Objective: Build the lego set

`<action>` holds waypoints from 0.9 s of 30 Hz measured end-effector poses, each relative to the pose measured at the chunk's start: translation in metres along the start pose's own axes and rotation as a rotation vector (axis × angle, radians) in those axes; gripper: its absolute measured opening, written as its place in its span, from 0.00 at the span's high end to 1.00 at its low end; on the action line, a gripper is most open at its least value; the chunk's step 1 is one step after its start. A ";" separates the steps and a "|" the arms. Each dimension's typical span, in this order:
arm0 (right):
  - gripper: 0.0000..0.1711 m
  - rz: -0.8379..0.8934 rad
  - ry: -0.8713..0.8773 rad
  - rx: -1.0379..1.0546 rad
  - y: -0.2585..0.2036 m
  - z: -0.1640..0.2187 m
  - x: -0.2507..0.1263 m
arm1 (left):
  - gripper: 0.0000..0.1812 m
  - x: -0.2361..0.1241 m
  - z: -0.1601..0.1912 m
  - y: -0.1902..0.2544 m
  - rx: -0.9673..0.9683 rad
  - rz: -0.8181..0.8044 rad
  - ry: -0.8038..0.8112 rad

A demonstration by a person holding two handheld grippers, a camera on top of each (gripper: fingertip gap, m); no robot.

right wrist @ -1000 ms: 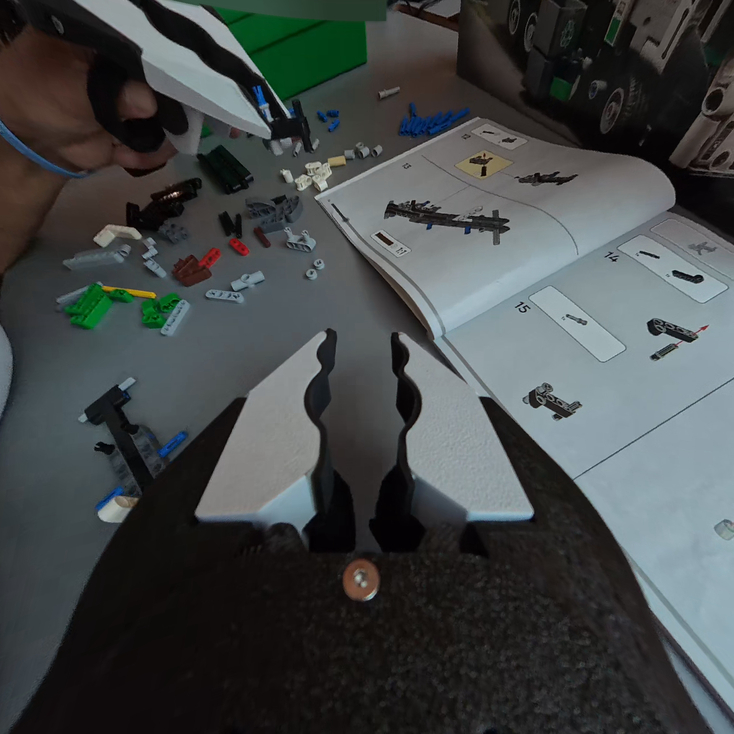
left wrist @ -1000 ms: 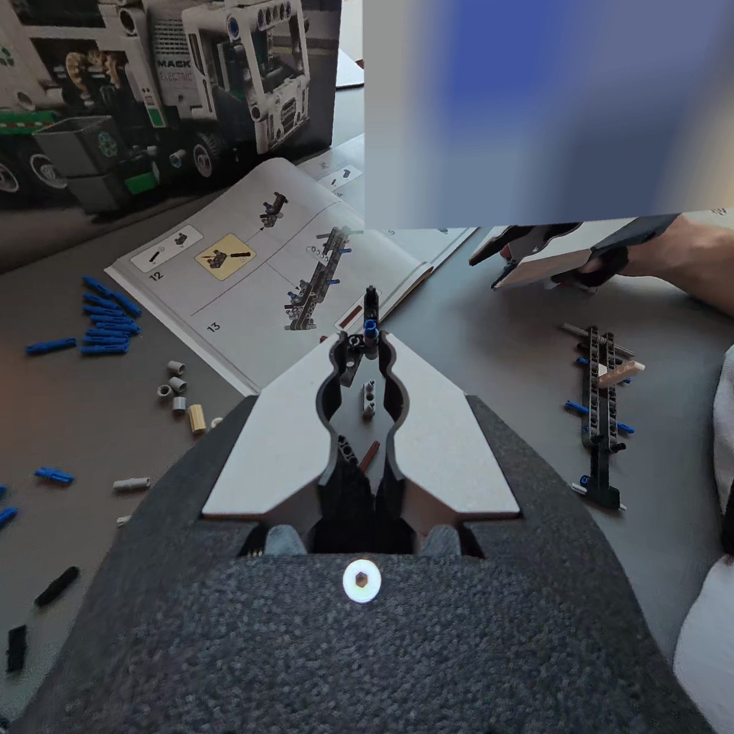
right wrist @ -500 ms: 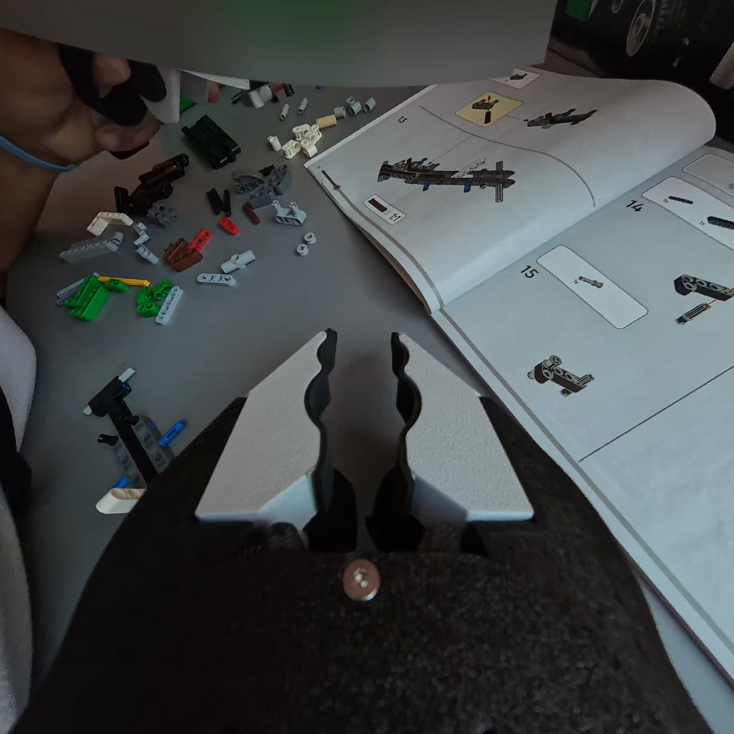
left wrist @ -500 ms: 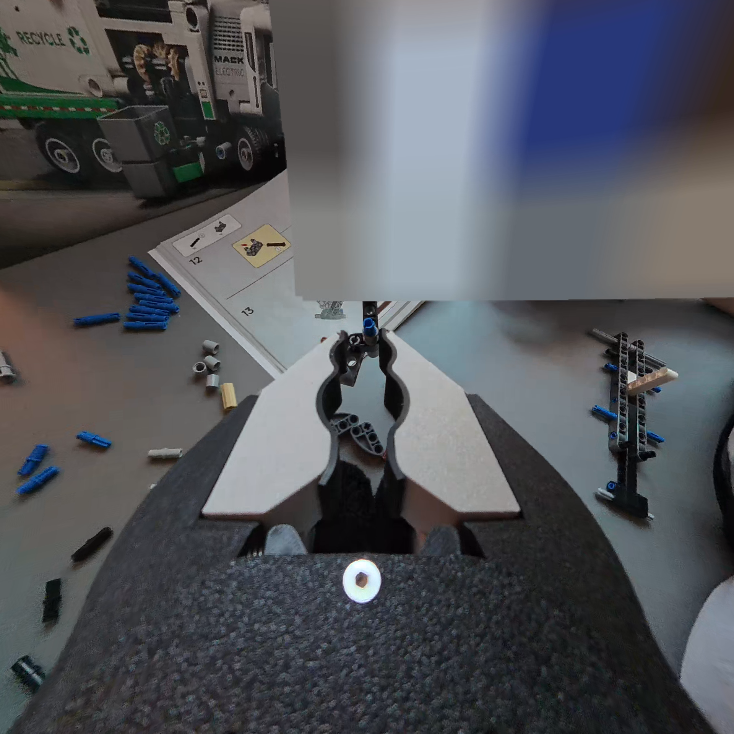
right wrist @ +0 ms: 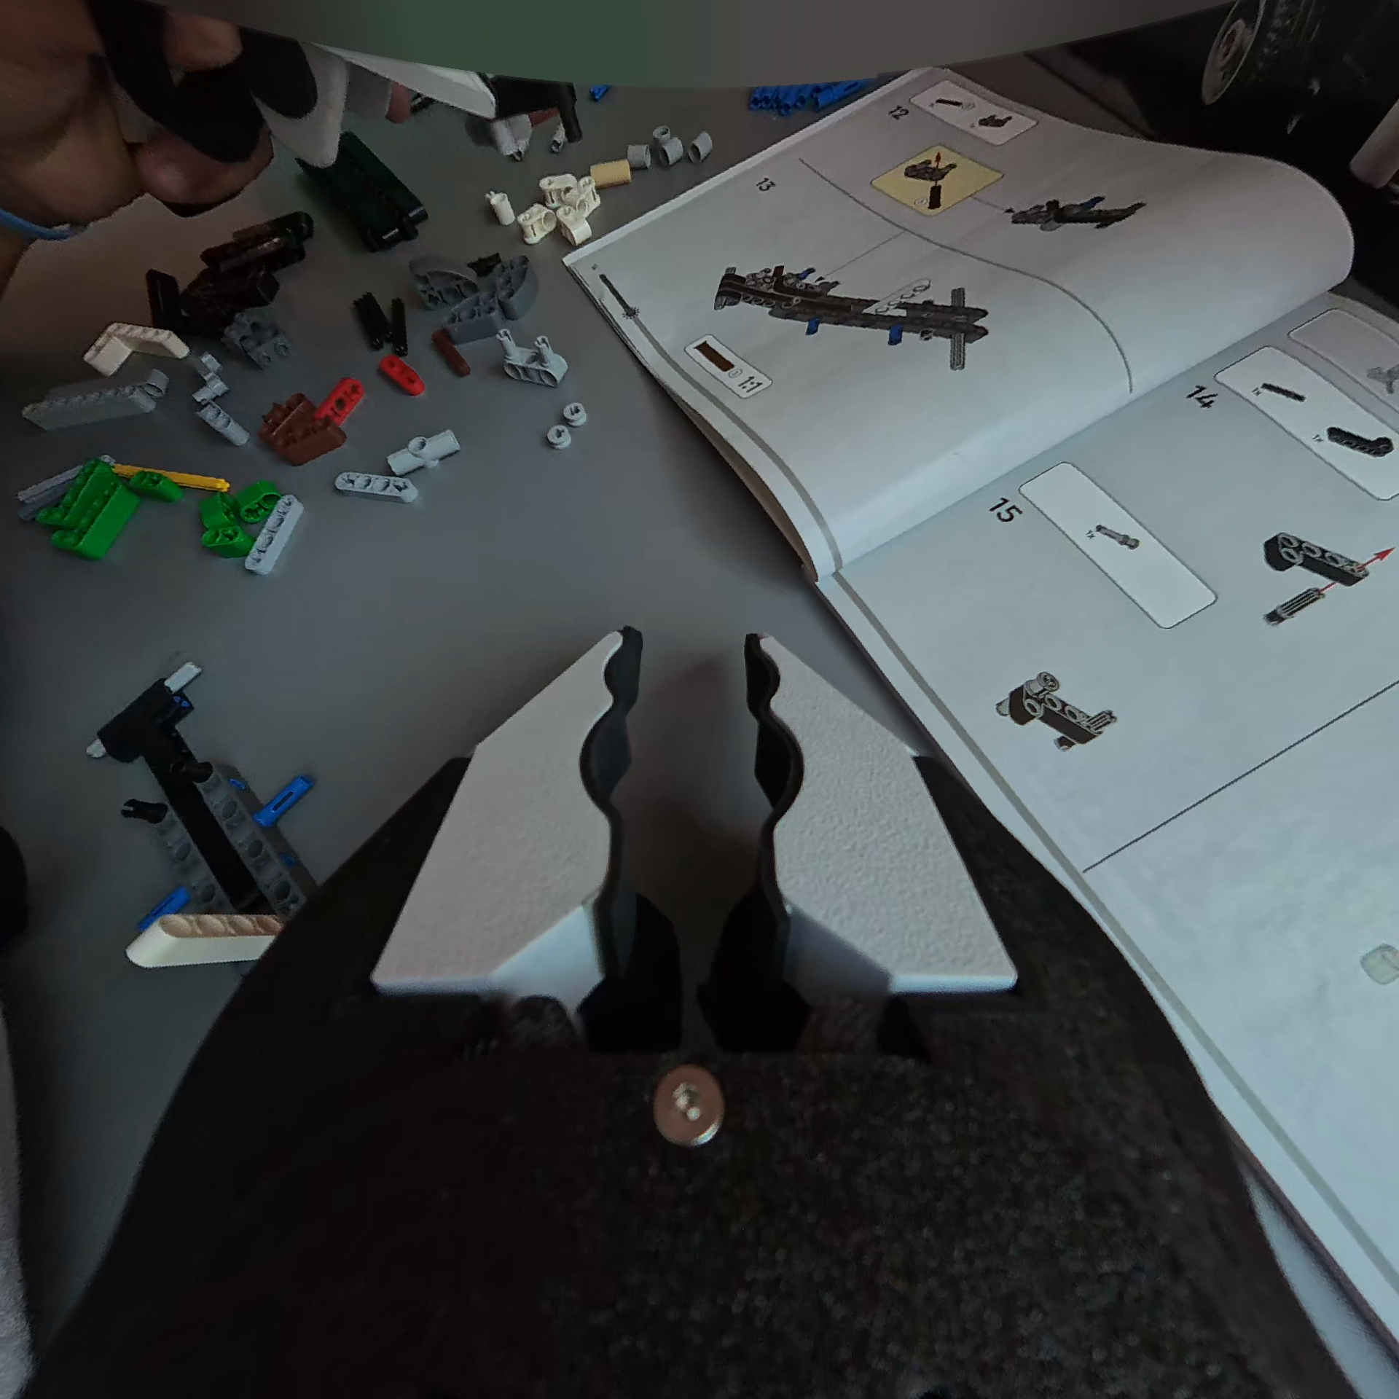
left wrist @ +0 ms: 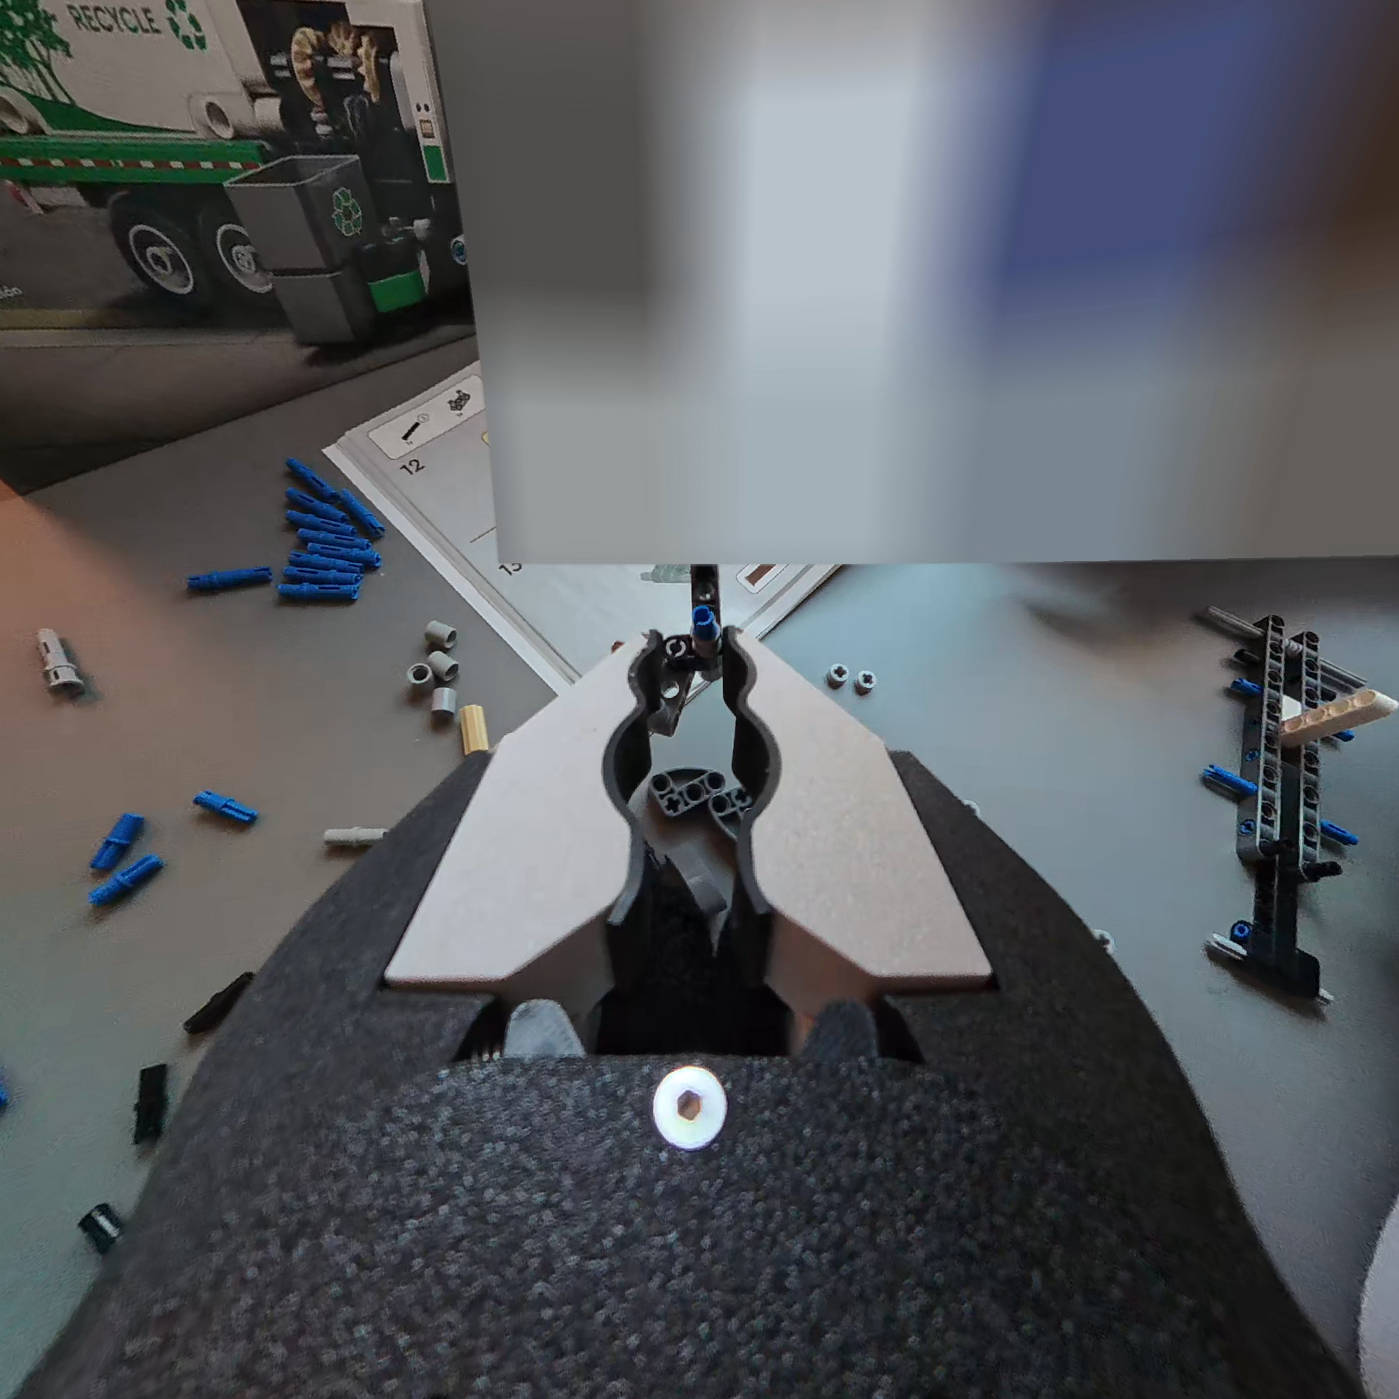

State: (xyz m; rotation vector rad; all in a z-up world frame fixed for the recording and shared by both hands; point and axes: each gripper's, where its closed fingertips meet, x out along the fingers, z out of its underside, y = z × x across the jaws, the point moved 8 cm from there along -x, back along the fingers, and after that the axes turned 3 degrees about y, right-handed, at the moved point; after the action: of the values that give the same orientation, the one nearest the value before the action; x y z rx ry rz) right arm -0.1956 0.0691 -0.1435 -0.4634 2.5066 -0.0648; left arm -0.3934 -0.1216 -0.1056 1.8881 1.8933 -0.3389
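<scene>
My left gripper (left wrist: 687, 643) is shut on a small black lego piece with a blue pin (left wrist: 700, 632), held above the table. A dark grey curved lego piece (left wrist: 700, 795) lies on the table below, seen through the gap between the fingers. The long black lego frame with blue pins and a tan beam (left wrist: 1279, 787) lies to the right; it also shows in the right wrist view (right wrist: 212, 840). My right gripper (right wrist: 687, 643) is open and empty over bare table, beside the open instruction booklet (right wrist: 984, 424). The left gripper shows at the top left of the right wrist view, partly hidden.
Blue pins (left wrist: 325, 537) and grey bushes (left wrist: 435, 666) lie left of the booklet. The lego box (left wrist: 189, 151) stands behind. Loose green (right wrist: 98, 507), red (right wrist: 341, 397), brown, grey and white pieces are scattered at the left. A blurred patch covers the upper left wrist view. Some 20 centimetres of space lies between my two pairs of fingers.
The left gripper has carried its piece left and toward the near side; the booklet now sits farther off. The right gripper has moved closer over the booklet's edge and stays open.
</scene>
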 end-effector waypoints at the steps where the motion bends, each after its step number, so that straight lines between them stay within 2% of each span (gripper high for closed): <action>1: 0.85 0.000 0.000 0.000 0.000 0.000 0.000 | 0.93 0.000 0.000 0.000 0.003 -0.005 0.000; 27: 0.85 0.010 0.006 0.011 0.004 0.001 -0.003 | 0.92 0.003 0.005 -0.005 -0.017 -0.003 -0.021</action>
State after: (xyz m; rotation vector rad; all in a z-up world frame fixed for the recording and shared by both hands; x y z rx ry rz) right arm -0.1936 0.0743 -0.1433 -0.4470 2.5126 -0.0757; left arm -0.3975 -0.1216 -0.1119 1.8631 1.8798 -0.3412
